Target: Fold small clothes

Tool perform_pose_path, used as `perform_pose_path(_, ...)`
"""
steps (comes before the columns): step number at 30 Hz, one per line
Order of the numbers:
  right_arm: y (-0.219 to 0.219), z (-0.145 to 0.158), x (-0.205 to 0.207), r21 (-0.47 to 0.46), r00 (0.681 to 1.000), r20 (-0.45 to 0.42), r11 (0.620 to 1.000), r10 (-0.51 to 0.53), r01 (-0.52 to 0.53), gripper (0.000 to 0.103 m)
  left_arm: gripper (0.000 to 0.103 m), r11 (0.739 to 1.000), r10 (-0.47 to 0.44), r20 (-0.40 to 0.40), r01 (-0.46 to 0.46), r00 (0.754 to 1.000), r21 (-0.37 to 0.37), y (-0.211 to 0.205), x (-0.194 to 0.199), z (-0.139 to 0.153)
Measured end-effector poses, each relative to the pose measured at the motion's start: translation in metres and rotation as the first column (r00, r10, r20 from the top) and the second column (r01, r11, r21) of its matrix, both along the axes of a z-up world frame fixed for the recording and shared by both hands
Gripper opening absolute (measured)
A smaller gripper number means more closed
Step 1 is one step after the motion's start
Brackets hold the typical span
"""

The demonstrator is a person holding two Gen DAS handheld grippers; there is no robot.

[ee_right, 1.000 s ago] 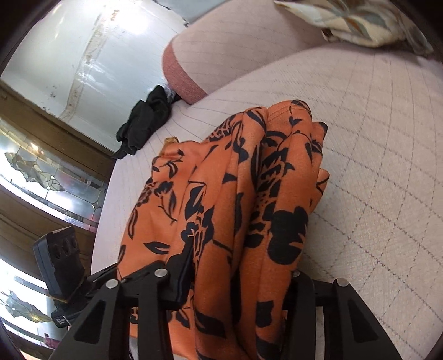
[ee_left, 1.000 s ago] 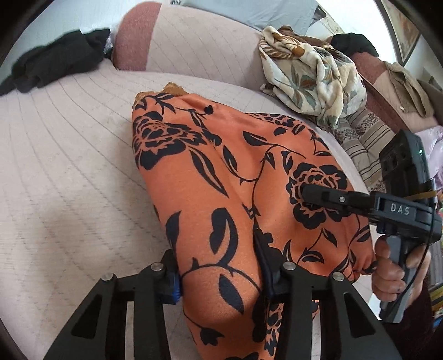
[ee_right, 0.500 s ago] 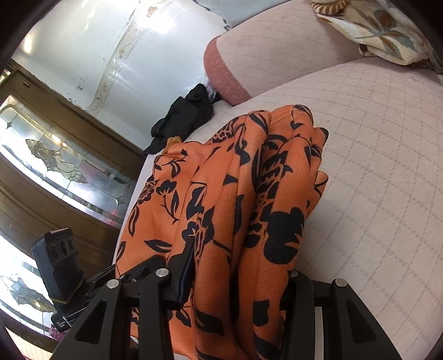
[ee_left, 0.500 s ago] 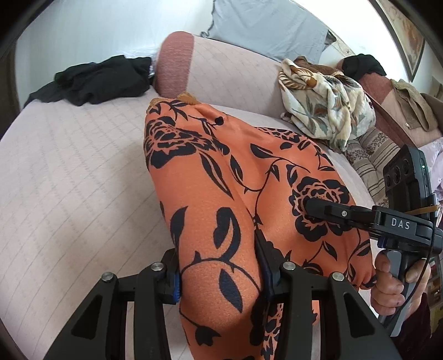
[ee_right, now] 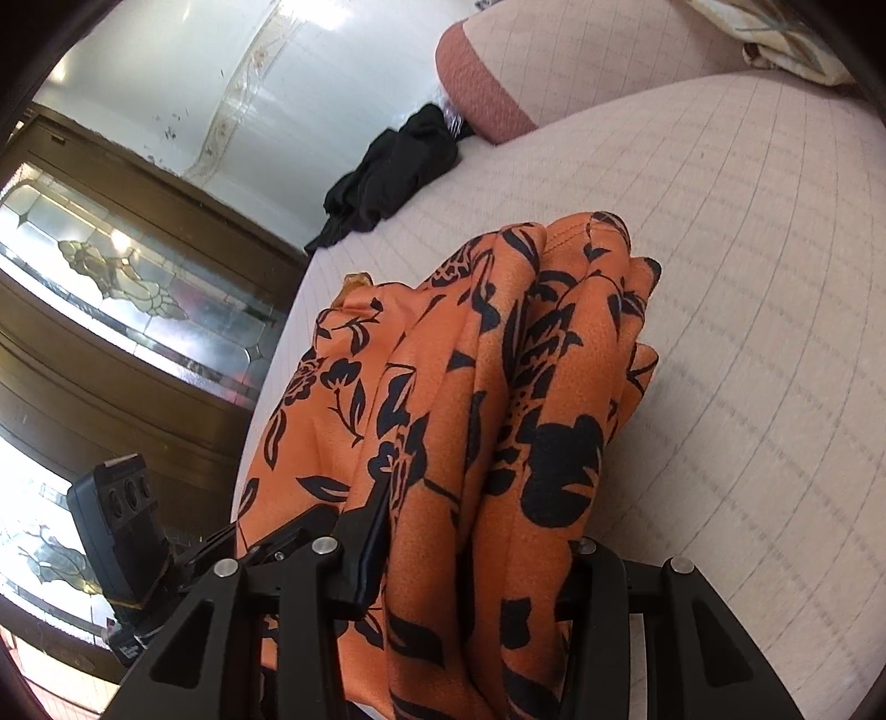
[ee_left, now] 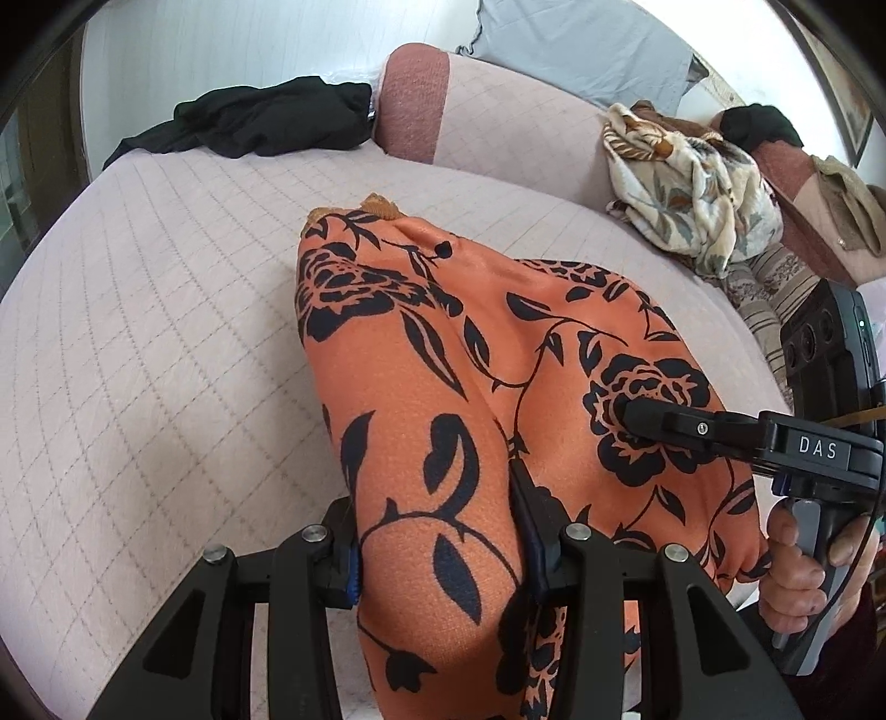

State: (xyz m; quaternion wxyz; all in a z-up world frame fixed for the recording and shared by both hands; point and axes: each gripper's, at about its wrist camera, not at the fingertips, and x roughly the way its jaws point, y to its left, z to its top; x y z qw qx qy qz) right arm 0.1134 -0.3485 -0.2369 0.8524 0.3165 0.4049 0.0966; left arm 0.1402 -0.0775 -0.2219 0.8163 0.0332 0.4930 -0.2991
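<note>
Orange floral garment (ee_left: 443,454) is held bunched over the quilted pink sofa seat (ee_left: 155,343), gripped at two points. More seat and backrest (ee_left: 498,116) is seen in the left view than 1.0 s ago; the black garment (ee_left: 249,119) is now fully framed and the cloth's far end sits lower in frame, so the camera has been tilted up. In the right view the glazed wooden cabinet (ee_right: 111,288) and white wall (ee_right: 221,72) have swung further into frame.

Left gripper (ee_left: 437,554) is clamped on a thick fold of the cloth, fabric pinched between both fingers. Right gripper (ee_right: 476,548) is likewise closed on a gathered bundle of pleats.

Only in the left view: the right hand (ee_left: 797,565) on the handle, the right gripper's finger laid across the print, the cream floral cloth (ee_left: 686,194) piled on the sofa, the grey cloth (ee_left: 576,50) over the backrest.

Only in the right view: the hem end of the bundle resting against the seat, and the left gripper's camera block (ee_right: 119,531).
</note>
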Motion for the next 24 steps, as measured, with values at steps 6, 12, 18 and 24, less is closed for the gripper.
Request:
perform_pose_path(6,0.007,-0.006,0.011,-0.01,0.999,-0.034,1.0,0.001,-0.002,0.044,0.045,1.0,-0.003,-0.002,0.003,1.0,0.029,0.001,0.0,-0.007)
perform_pose_path(12,0.013,-0.005,0.02,-0.033,0.999,-0.036,0.999,0.004,-0.005,0.044,0.045,0.999,-0.004,0.006,0.003,1.0,0.037,0.002,-0.001,-0.008)
perform_pose_path(18,0.012,-0.004,0.015,-0.043,1.0,-0.026,0.999,-0.001,0.0,0.044,0.045,0.999,0.005,0.009,-0.005,1.0,0.039,-0.001,-0.001,-0.006)
perform_pose_path(24,0.014,-0.005,0.012,-0.06,1.0,-0.011,0.998,0.001,-0.002,0.044,0.045,0.998,0.014,0.017,-0.015,1.0,0.063,-0.002,-0.002,-0.011)
